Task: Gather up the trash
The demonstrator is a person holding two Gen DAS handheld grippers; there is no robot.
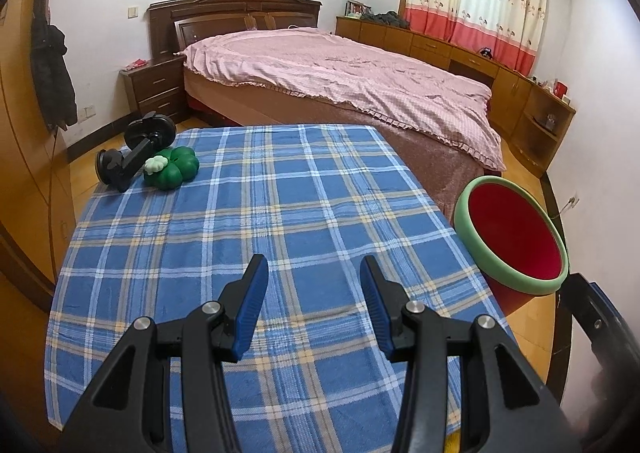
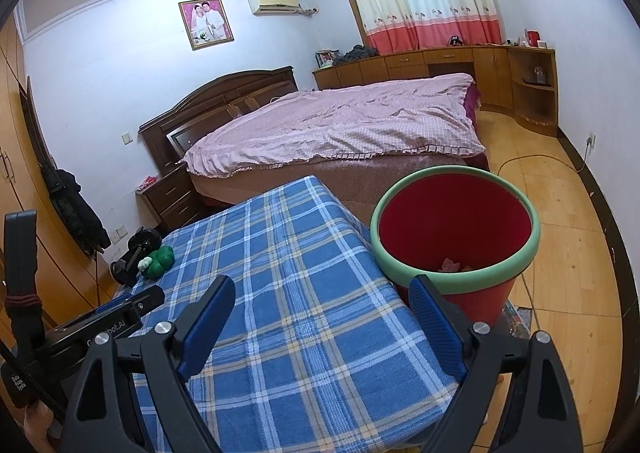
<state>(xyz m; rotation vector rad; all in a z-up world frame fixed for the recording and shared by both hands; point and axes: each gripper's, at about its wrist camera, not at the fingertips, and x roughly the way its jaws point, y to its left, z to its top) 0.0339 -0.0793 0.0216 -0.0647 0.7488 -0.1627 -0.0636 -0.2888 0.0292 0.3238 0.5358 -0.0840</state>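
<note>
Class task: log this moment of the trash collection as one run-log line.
left tool: open, empty | right tool: open, empty | red bin: beside table, some trash inside | blue plaid cloth: no trash visible

Woven plaid cloth on table (image 1: 256, 213), glossy plastic bin (image 2: 456, 237) with matt rim, glossy green toy (image 1: 172, 167)

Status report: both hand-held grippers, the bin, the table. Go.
Left hand-held gripper open, empty. Right hand-held gripper open, empty. Red bin beside table, scraps inside. Green toy, black mount at cloth's far corner.

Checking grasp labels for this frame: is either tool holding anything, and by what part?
Nothing is held. The left tool and right tool both stand open over the blue plaid tablecloth, with only cloth between the pads.
</note>
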